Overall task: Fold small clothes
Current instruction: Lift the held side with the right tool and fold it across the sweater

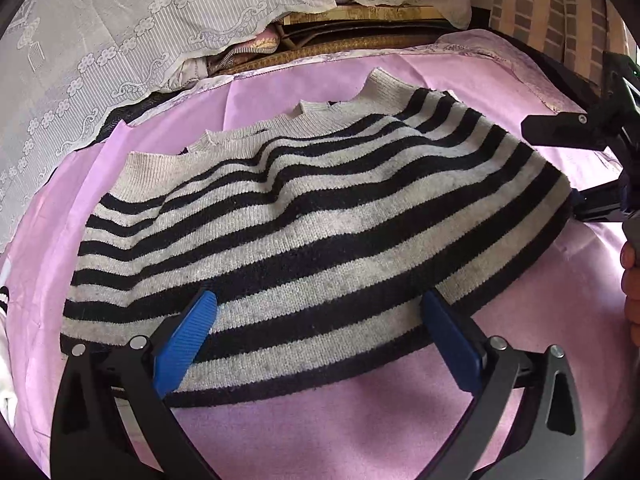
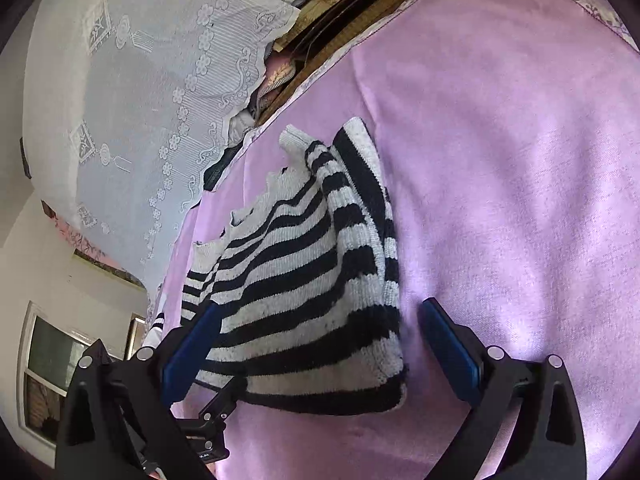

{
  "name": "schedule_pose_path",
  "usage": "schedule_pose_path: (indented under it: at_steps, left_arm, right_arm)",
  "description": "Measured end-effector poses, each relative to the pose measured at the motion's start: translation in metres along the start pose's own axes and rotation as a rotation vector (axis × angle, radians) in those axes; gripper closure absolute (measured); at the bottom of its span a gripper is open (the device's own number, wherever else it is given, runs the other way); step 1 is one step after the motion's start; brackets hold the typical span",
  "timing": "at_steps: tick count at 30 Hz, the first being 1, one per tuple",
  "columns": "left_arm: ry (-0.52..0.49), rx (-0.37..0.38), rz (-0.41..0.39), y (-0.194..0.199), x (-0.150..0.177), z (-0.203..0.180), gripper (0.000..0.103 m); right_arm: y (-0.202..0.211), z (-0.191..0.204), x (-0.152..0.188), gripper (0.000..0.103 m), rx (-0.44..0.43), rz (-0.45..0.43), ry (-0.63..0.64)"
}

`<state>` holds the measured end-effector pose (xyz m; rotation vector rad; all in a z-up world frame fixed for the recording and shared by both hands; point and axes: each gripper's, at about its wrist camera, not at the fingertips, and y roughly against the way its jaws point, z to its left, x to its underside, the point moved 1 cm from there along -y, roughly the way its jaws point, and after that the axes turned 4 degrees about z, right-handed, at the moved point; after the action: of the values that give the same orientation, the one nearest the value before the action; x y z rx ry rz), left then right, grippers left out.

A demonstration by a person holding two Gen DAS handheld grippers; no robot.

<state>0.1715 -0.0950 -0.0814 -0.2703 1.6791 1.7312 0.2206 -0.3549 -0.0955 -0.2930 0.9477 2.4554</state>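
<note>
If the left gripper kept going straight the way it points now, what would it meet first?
Most likely the striped sweater. The left gripper is open, its fingers already straddling the sweater's near hem on the pink sheet. Whether the fingers touch the knit yet is unclear.

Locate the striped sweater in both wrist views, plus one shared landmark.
Left wrist: striped sweater fills the centre, spread on the pink sheet, its near hem between the open left tool.
Right wrist: sweater sits centre-left, between the open right tool.
Shared landmark: white lace cloth, upper left in both.
</note>
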Motion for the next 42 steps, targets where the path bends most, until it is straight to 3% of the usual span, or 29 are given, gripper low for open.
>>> schedule_pose_path:
  at_steps: [4,6,9,11,12,16,19,21,22,23,26,29,36,42]
  left_arm:
    - [0.027,0.041,0.007,0.000,-0.001,0.007,0.004]
    - [0.049,0.020,-0.016,0.006,-0.001,0.012,0.004]
    - [0.123,-0.019,-0.080,0.020,-0.007,0.031,0.004]
    - [0.183,-0.005,-0.074,0.018,-0.016,0.048,0.004]
    - [0.211,-0.005,-0.051,0.012,-0.021,0.056,0.004]
    - [0.293,0.034,0.035,-0.020,-0.031,0.074,0.004]
    - [0.225,-0.032,0.028,-0.027,-0.031,0.064,0.004]
    - [0.214,-0.058,0.019,-0.028,-0.029,0.060,0.004]
    - [0.212,-0.061,0.020,-0.029,-0.029,0.060,0.004]
    - [0.214,-0.060,0.022,-0.030,-0.029,0.060,0.004]
    - [0.212,-0.065,0.016,-0.029,-0.027,0.060,0.004]
    - [0.223,-0.042,-0.004,-0.023,-0.024,0.065,0.004]
    - [0.302,0.053,-0.005,-0.014,-0.021,0.086,0.004]
    - [0.264,0.129,-0.035,-0.003,-0.031,0.071,0.004]
  right_arm:
    - [-0.008,0.005,0.001,0.003,0.005,-0.008,-0.002]
    - [-0.008,0.003,0.000,0.008,0.025,-0.024,-0.009]
    - [-0.010,-0.004,-0.001,0.033,0.078,-0.041,-0.038]
    - [-0.010,-0.011,-0.001,0.055,0.108,-0.053,-0.069]
    - [-0.009,-0.013,-0.001,0.058,0.112,-0.055,-0.076]
    - [-0.012,-0.010,-0.001,0.059,0.128,-0.038,-0.039]
    - [-0.015,-0.003,0.000,0.045,0.125,-0.036,0.005]
    - [-0.015,0.002,0.003,0.044,0.164,-0.050,0.030]
    - [-0.014,0.004,0.005,0.048,0.198,-0.065,0.035]
    - [-0.013,0.005,0.006,0.060,0.235,-0.082,0.035]
    - [-0.005,0.003,0.006,0.074,0.205,-0.133,0.001]
    - [0.005,0.014,0.006,0.077,0.177,-0.187,0.020]
    - [0.011,0.067,0.016,0.077,0.279,-0.275,0.179]
    - [0.014,0.115,0.036,0.078,0.309,-0.326,0.313]
